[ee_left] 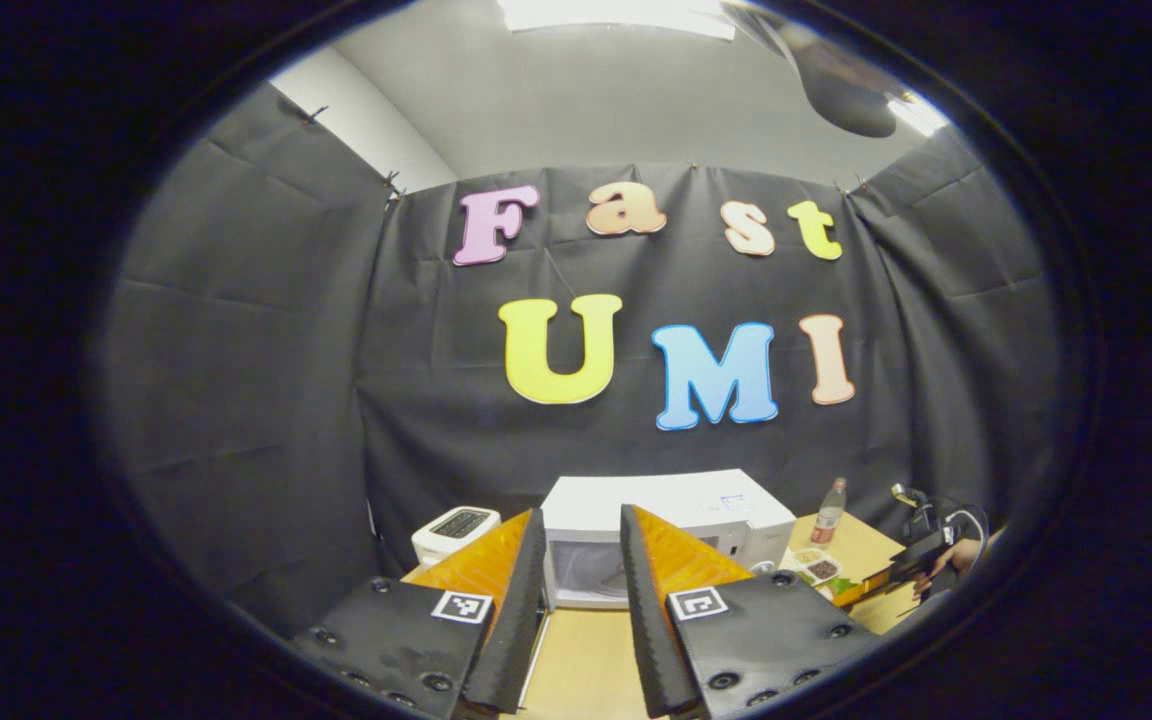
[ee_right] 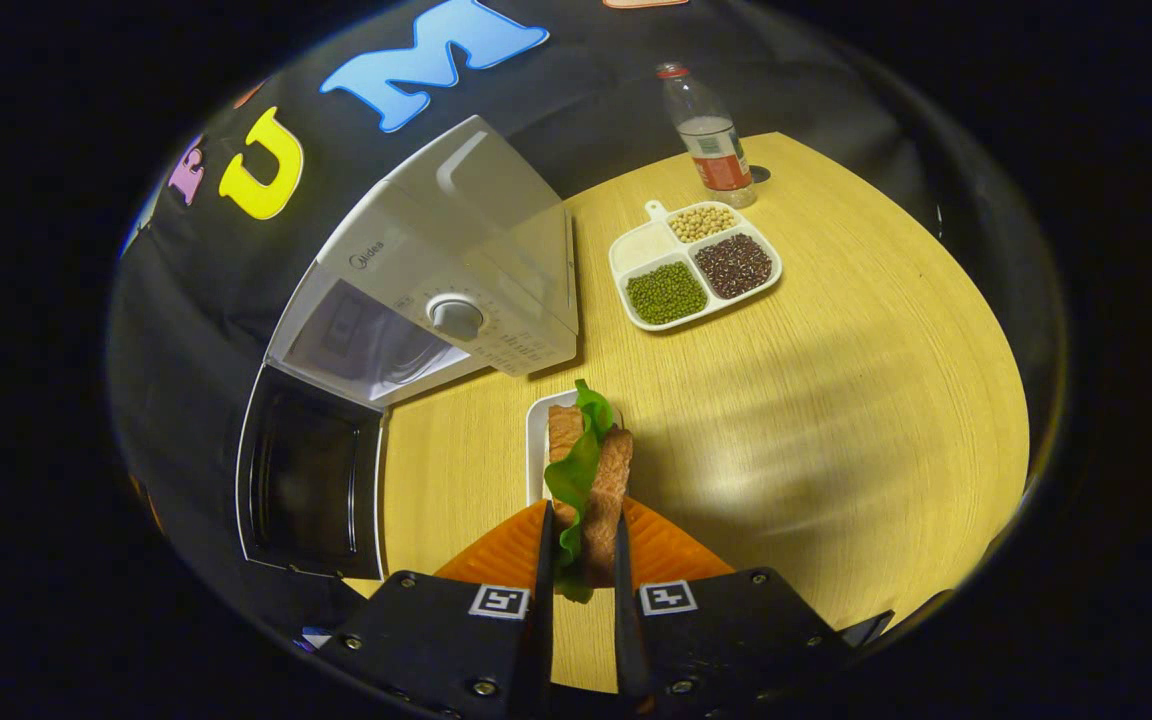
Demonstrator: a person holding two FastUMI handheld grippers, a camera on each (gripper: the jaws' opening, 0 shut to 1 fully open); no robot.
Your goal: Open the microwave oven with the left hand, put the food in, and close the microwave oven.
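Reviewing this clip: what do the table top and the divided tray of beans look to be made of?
Table top: looks like pale wood or wood-look laminate, judging by its fine straight grain and soft sheen. Divided tray: probably white plastic or melamine, smooth and slightly glossy with rounded moulded compartments, though ceramic can't be ruled out.

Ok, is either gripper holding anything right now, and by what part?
The right gripper is shut on the sandwich, pinching its near end, bread sides against the fingers, above the small white plate. The left gripper is open and holds nothing.
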